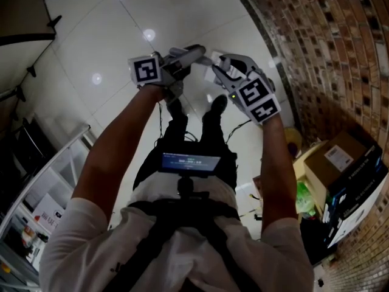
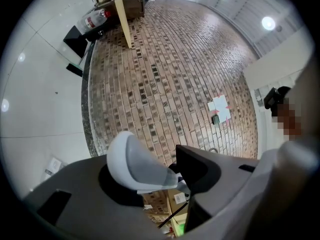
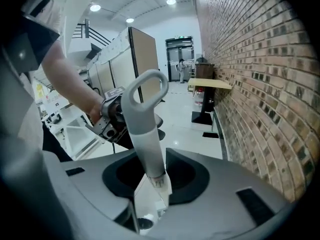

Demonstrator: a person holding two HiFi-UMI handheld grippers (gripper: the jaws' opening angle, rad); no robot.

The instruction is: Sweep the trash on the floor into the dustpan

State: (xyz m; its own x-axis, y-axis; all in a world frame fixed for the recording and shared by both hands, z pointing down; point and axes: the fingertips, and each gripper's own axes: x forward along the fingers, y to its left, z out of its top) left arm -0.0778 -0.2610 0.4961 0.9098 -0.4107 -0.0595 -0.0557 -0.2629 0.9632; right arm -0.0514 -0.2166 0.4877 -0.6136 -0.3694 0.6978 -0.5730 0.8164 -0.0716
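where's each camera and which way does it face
Head view: on the person's head, facing steeply down; shows arms, legs, left gripper, right gripper.
Left gripper view: on that gripper, facing the brick wall; shows its jaws.
Right gripper view: on that gripper, facing along the wall; shows its jaws, the left arm.
Shared: both gripper views show the grey handle.

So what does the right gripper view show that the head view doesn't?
Only the right gripper view: ceiling lights and doors far down the room. Only the head view: cardboard boxes at the wall's foot, the person's shoes and a lit screen on the chest. Both: the brick wall, the white floor, the grey handle and the left gripper.
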